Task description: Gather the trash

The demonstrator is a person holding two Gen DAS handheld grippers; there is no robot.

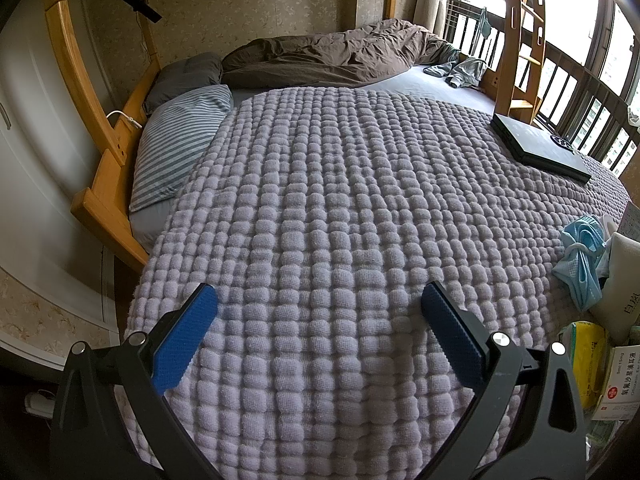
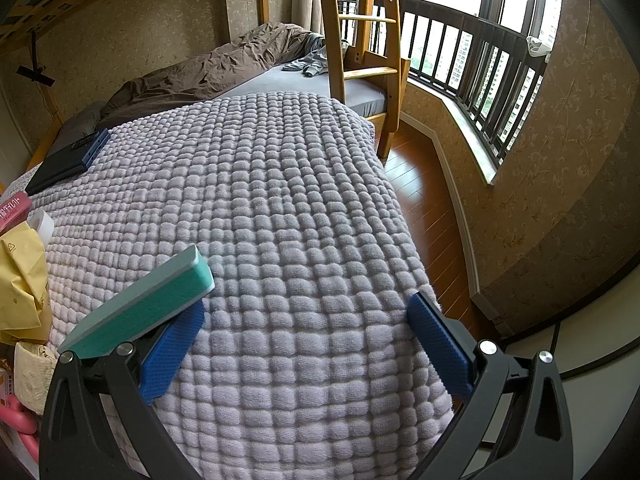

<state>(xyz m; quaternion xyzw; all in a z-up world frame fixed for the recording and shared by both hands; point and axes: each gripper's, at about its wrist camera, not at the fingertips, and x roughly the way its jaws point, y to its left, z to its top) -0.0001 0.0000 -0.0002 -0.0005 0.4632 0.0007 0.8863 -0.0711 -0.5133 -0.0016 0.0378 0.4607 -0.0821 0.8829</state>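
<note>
Both your left claw (image 1: 319,312) and your right claw (image 2: 306,322) are wide open and hold nothing, hanging tilted down over the soft, bumpy lilac blanket (image 1: 320,200). The trash sits in a pile between them at the blanket's edge, so either claw can reach it. It is a crumpled light blue cloth mask (image 1: 582,268), a crinkly yellow paper bag (image 2: 22,280) and a flat teal box (image 2: 140,308).

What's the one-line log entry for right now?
left hand-held gripper: open, empty | right hand-held gripper: open, empty | trash pile: untouched on blanket
</note>
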